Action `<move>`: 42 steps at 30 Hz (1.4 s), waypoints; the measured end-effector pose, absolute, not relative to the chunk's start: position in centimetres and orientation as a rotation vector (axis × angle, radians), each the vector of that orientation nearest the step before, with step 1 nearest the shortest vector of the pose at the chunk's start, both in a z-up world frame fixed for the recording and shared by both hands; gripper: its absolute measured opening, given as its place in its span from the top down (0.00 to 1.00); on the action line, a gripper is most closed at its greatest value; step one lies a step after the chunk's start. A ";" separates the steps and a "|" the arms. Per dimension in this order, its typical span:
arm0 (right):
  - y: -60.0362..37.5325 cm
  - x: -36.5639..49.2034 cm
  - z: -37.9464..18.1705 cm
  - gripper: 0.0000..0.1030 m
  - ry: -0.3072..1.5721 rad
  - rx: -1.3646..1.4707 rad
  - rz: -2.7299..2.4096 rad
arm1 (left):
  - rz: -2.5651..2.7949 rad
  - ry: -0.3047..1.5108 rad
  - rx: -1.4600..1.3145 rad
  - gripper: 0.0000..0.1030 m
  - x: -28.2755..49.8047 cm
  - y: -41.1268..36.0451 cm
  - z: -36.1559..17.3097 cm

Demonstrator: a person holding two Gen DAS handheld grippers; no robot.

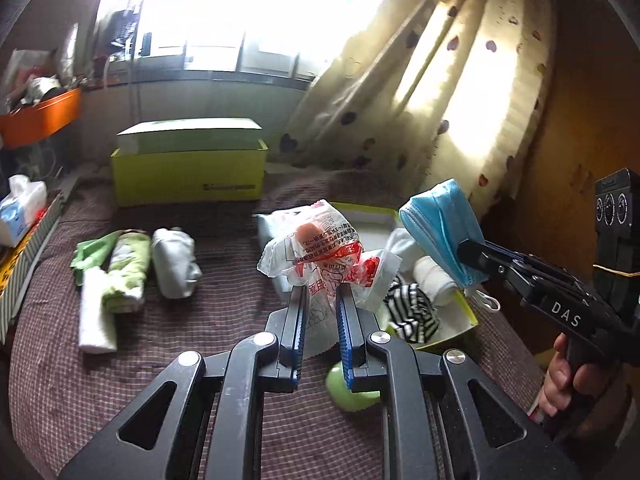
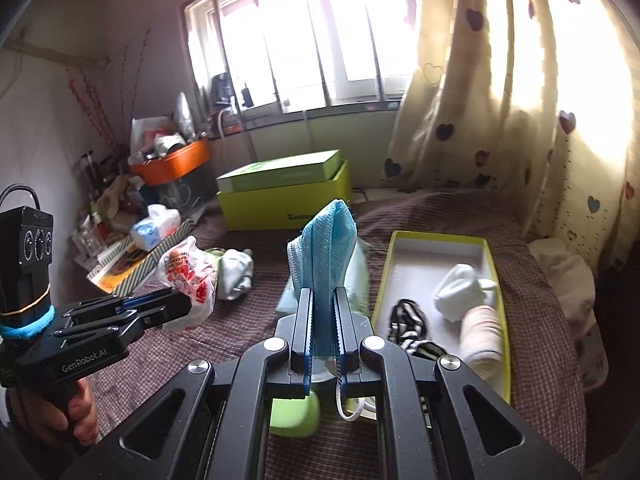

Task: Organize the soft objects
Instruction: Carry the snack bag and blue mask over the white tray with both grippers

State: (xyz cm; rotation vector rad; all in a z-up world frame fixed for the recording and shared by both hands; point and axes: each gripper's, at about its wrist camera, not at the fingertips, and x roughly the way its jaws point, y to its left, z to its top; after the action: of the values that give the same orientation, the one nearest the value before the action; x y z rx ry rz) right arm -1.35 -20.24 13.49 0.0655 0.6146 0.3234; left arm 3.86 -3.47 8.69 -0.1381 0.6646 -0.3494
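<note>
- A green rounded object [image 2: 294, 414] lies on the checked bedspread [image 1: 100, 392] right under the two grippers, nearest the cameras; what it is I cannot tell.
- The left gripper [image 1: 322, 300] has its jaws nearly closed, pinching a crumpled plastic bag [image 1: 316, 248] with red print, held up above the bedspread.
- The right gripper [image 2: 323, 300] is clamped almost fully on a blue face mask [image 2: 326, 248], which stands up between the fingers; its white ear loop [image 2: 352, 410] dangles below the jaws.
- A hand [image 1: 560, 380] grips the handle of the right gripper, at the right edge of the left wrist view.
- Just beside the mask, a shallow yellow-green tray [image 2: 502, 320] rests on the bed, holding a striped black-and-white cloth [image 2: 408, 320], a white bundle [image 2: 460, 288] and a pale pink roll [image 2: 482, 336].
- Farther left on the bedspread lie a green cloth [image 1: 124, 276], a white towel [image 1: 94, 320] and a grey bundle [image 1: 176, 264], close together.
- A yellow-green box [image 1: 188, 176] with a lid resting in it stands at the back, near the heart-print curtain [image 1: 460, 80].
</note>
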 end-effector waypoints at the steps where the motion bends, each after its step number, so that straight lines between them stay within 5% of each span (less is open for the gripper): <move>1: -20.6 -1.5 13.6 0.91 0.612 0.069 0.316 | -0.358 0.665 -0.134 0.85 3.9 -3.9 8.8; 42: -32.7 4.1 3.7 0.91 0.823 0.224 0.188 | -0.529 1.039 -0.011 0.85 11.8 -20.5 -0.4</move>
State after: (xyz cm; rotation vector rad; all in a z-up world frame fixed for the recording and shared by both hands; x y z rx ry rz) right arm 4.09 -32.68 3.71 0.2241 0.8233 0.1881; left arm 11.85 -20.46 -0.42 -0.0111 1.0390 -0.5294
